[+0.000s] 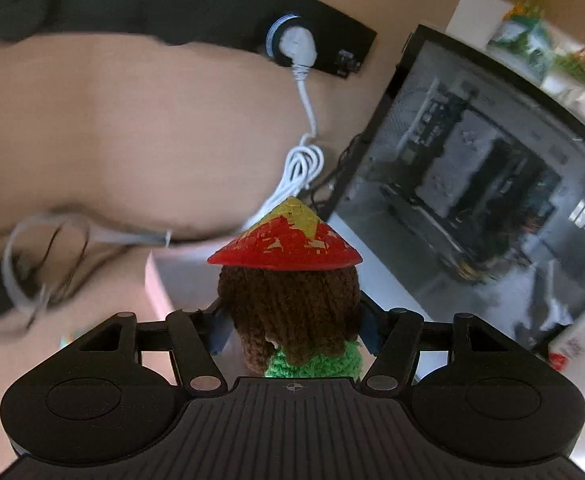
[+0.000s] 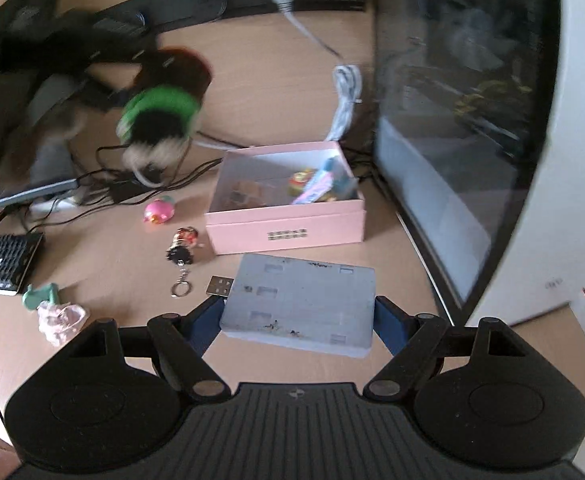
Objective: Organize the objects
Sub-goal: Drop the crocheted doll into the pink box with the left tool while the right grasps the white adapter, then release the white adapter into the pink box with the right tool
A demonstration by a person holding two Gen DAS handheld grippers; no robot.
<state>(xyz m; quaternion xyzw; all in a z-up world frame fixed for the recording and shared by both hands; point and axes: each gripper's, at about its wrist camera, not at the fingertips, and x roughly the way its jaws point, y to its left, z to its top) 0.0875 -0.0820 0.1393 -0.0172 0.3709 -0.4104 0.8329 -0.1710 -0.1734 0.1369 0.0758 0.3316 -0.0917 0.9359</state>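
My left gripper (image 1: 294,332) is shut on a crocheted doll (image 1: 292,304) with brown hair, a green top and a red and yellow cone hat; it holds the doll up above the desk. In the right wrist view the same doll (image 2: 158,114) shows as a blur at the upper left, above the cables. A flat grey box (image 2: 300,300) with a USB plug (image 2: 220,286) at its left corner sits between the fingers of my right gripper (image 2: 298,320), which is shut on it. Beyond it stands an open pink box (image 2: 284,236) with several small toys inside.
A dark monitor (image 2: 452,140) stands right of the pink box. On the desk lie a keychain figure (image 2: 182,248), a pink round toy (image 2: 158,210), a pale pink trinket (image 2: 60,320), a keyboard (image 2: 0,264), black cables and a coiled white cord (image 2: 346,100).
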